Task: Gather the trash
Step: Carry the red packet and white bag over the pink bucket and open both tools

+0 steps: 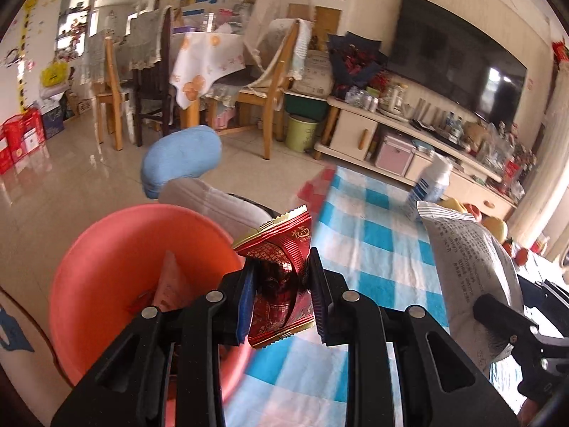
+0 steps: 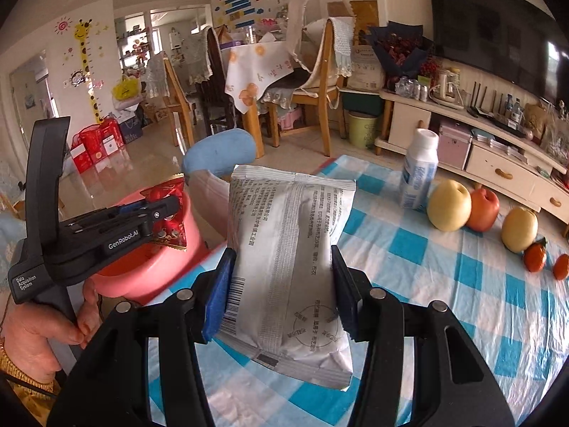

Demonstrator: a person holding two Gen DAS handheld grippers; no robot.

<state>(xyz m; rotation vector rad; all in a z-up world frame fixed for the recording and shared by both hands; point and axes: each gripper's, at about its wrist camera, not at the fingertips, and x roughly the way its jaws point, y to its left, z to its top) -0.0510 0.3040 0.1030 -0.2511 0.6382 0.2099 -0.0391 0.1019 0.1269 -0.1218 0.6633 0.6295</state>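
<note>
My left gripper is shut on a red foil wrapper and holds it over the near rim of a pink bin, which holds a few wrappers. My right gripper is shut on a silver snack bag, held above the blue checked tablecloth. In the right wrist view the left gripper with the red wrapper sits over the pink bin at the left. The silver bag also shows at the right of the left wrist view.
On the table stand a white and blue bottle, two yellow pears, a red apple and small oranges. A light blue stool stands beyond the bin. Chairs, a dining table and a TV cabinet lie farther off.
</note>
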